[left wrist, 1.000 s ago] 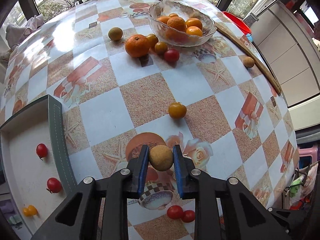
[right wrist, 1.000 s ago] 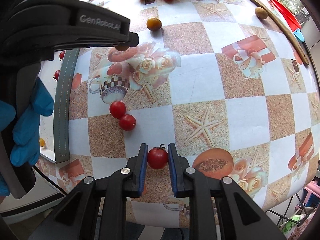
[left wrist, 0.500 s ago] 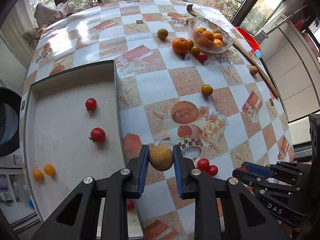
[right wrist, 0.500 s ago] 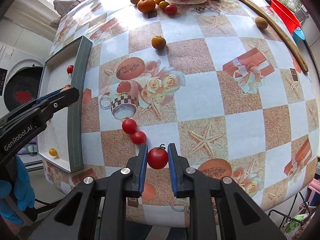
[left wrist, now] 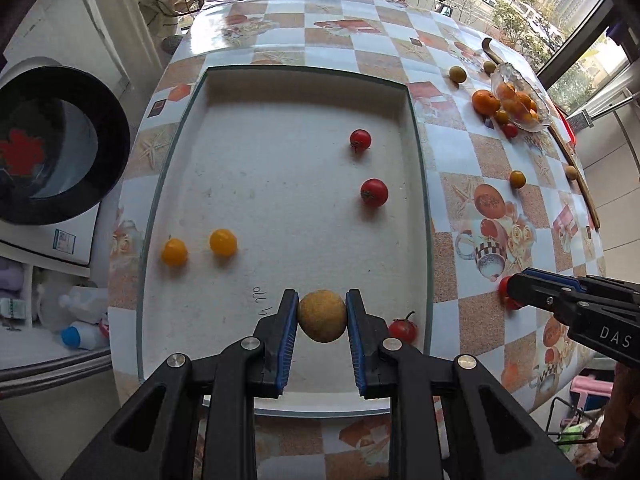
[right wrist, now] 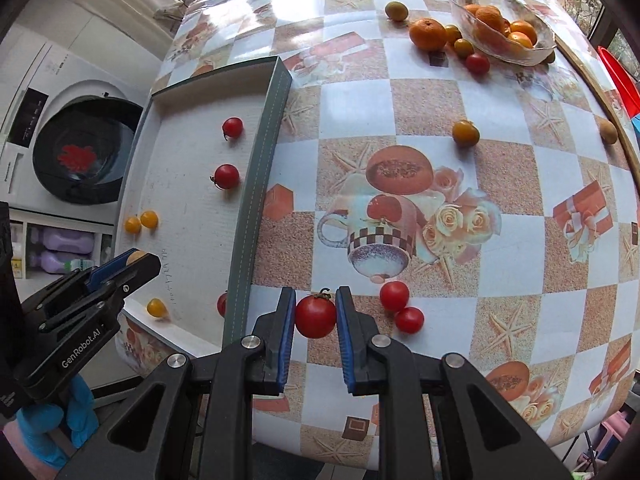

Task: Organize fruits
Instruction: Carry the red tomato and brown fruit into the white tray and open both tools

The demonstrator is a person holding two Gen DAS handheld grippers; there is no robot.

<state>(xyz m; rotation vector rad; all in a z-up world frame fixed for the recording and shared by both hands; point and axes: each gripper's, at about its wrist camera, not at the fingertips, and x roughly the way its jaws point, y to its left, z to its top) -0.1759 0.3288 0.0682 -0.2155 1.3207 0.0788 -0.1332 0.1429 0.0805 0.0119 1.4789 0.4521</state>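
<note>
My left gripper (left wrist: 322, 316) is shut on a round tan fruit (left wrist: 322, 316) and holds it above the near end of the white tray (left wrist: 418, 184). The tray holds red tomatoes (left wrist: 374, 192) and yellow tomatoes (left wrist: 223, 242). My right gripper (right wrist: 316, 316) is shut on a red tomato (right wrist: 316, 317) above the table, just right of the tray's green rim (right wrist: 256, 200). Two red tomatoes (right wrist: 401, 307) lie on the table beside it. The left gripper also shows in the right wrist view (right wrist: 134, 262).
A glass bowl (right wrist: 500, 20) of oranges stands at the far right, with an orange (right wrist: 427, 33), small fruits and a tomato (right wrist: 477, 63) beside it. A yellow tomato (right wrist: 465, 133) lies mid-table. A washing machine (right wrist: 84, 148) stands left of the table.
My left gripper has carried the tan fruit left, from above the table to above the tray. My right gripper has moved forward and left with its tomato, closer to the tray.
</note>
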